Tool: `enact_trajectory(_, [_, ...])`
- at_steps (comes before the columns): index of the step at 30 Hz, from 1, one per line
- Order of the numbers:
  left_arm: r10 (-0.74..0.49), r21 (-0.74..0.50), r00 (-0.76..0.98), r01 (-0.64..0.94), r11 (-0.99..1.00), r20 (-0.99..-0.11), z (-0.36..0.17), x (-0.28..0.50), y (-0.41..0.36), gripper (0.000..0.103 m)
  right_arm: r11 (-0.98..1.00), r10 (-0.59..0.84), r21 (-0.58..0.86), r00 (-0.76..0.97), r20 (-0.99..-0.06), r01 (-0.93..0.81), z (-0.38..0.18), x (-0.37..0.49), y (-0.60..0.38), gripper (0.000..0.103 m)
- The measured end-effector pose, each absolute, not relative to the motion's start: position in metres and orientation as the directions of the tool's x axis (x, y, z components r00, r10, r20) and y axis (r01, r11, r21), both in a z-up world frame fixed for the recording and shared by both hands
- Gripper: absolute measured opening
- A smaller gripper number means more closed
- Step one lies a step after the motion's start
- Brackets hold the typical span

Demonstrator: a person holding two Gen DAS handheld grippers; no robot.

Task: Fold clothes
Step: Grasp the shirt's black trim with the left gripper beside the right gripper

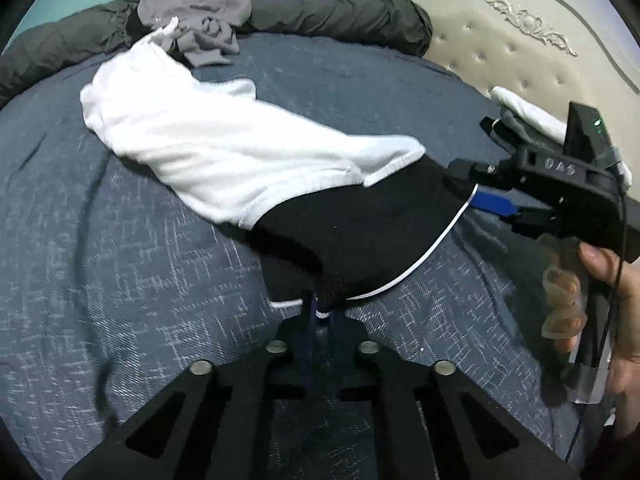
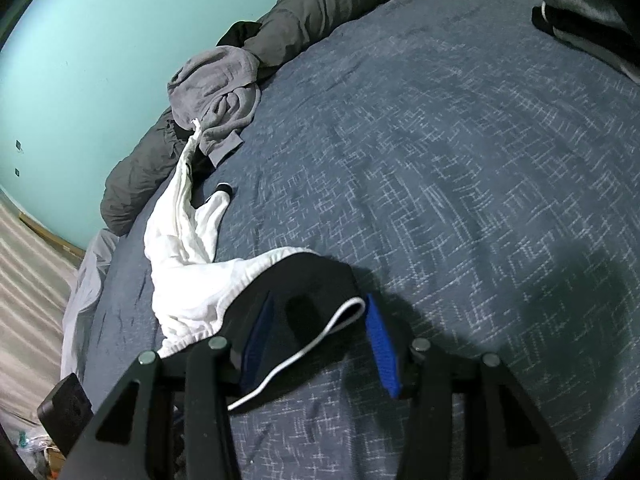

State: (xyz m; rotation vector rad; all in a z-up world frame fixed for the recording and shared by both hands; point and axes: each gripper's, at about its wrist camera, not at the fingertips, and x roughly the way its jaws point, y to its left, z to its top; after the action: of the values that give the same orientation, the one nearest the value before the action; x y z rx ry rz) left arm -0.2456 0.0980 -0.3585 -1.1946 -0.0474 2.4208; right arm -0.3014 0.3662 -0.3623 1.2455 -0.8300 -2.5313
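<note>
Lay spread with a blue crosshatched bedspread (image 1: 132,280), the bed, against a turquoise wall (image 2: 80,40) and a cream tufted headboard (image 1: 520,64). Ran along the far edge, a long dark olive roll of bedding (image 1: 340,12), with a crumpled grey garment (image 1: 196,4) heaped against it. Stretched across the middle of the bedspread, a black-and-white garment (image 1: 224,148), white half toward the grey heap, black half with thin white piping toward the grippers. Sat near the headboard, a small stack of white and grey folded clothes (image 1: 524,114). Came in from the right side, held by a hand (image 1: 600,300), the right gripper (image 2: 316,340), jaws partly open astride the black edge with its blue pads on either side, not visibly pressing on it. Was clamped fully closed on a bunched corner of the black fabric at its piped hem, the left gripper (image 1: 322,312).
</note>
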Motion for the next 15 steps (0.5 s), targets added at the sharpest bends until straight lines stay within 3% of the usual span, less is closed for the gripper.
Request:
enact_trajectory(6, [0.39,-0.216,-0.628,-0.338,-0.916,-0.673,-0.323,-0.241,0.068,0.002,-0.832,-0.392,0.551,-0.639,-0.662,-0.061,-0.357,-0.3,0.368,0.048])
enact_trajectory(15, [0.377,-0.278,-0.644,-0.254,-0.926,-0.665,-0.326,-0.252,0.036,0.002,-0.833,-0.425,0.553,-0.618,-0.662,-0.02,-0.359,-0.303,0.358,0.048])
